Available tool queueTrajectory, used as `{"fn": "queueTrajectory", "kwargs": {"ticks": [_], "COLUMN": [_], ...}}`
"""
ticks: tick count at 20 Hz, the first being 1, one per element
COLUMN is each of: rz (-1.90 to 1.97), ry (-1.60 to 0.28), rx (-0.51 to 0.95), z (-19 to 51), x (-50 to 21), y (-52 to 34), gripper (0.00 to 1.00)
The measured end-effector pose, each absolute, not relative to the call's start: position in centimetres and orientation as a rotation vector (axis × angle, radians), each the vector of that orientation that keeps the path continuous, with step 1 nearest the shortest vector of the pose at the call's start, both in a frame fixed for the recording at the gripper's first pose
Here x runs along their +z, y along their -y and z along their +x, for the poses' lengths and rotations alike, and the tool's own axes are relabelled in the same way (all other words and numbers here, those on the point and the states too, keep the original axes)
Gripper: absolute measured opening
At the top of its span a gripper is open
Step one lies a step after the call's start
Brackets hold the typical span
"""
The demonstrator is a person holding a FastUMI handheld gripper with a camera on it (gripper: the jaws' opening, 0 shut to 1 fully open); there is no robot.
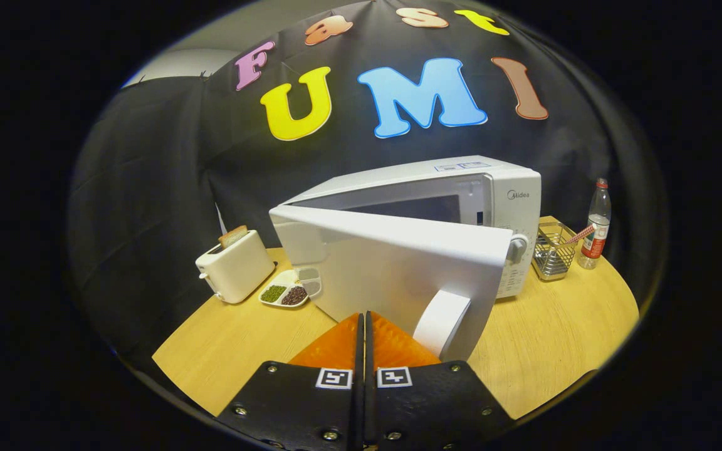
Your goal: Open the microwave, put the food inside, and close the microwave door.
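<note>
White microwave door (398, 263) is hanging ajar, its handle (441, 322) just ahead of the gripper (364, 319), whose jaws are pressing together on nothing, probably nudging rather than gripping it.

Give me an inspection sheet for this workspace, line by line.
Surface: round wooden table.
Job's things: white microwave, its door swung open, door handle just ahead of the fingers; sectioned dish with beans beside the door.
Clutter: toaster holding bread; wire basket; bottle.
Grippers: gripper shut, fingers together, holding nothing, against the door's outer face.
Cables: nothing seen.
Surroundings: black cloth wall.
</note>
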State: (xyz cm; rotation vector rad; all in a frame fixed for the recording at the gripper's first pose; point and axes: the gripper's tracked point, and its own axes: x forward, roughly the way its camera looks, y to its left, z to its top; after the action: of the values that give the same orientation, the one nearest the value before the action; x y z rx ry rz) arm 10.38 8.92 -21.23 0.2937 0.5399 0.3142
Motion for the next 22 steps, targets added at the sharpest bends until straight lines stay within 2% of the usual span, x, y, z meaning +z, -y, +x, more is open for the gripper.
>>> {"fn": "queueTrajectory", "kwargs": {"ticks": [22], "rz": [0.319], "ry": [-0.508], "rx": [0.193], "z": [22.2], "x": [-23.5], "y": [-3.4], "gripper": [0.0]}}
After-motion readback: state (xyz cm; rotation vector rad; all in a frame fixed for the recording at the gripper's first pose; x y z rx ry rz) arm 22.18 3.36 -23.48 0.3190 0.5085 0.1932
